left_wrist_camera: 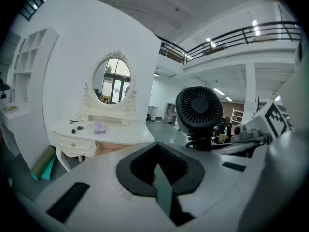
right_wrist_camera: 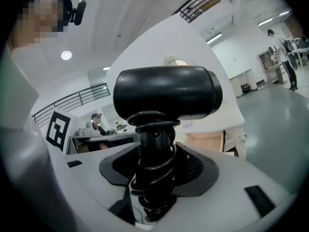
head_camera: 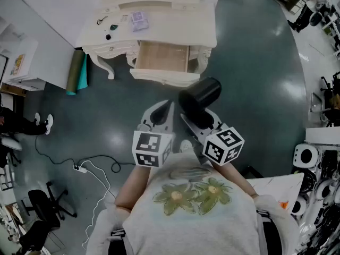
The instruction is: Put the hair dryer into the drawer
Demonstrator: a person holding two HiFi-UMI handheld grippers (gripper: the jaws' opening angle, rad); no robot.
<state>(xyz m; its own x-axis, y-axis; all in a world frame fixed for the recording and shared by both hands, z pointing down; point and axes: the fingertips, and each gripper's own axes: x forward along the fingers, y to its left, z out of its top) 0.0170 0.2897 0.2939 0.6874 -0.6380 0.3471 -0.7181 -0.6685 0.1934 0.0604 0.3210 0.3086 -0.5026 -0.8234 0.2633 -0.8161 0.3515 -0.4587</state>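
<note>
Hair dryer (head_camera: 201, 95), black with its cord wound round the handle, is up in the air in the right gripper (head_camera: 201, 118), whose jaws stand wide and clamp the handle. It is in front of the open drawer (head_camera: 162, 57) of the white table (head_camera: 204, 28), not touching it. Beside it, the left gripper (head_camera: 159, 115) has its jaws together and holds nothing.

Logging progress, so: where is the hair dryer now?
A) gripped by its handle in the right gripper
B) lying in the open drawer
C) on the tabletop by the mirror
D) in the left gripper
A: the right gripper clamps the cord-wrapped handle of the hair dryer, short of the open drawer.
</note>
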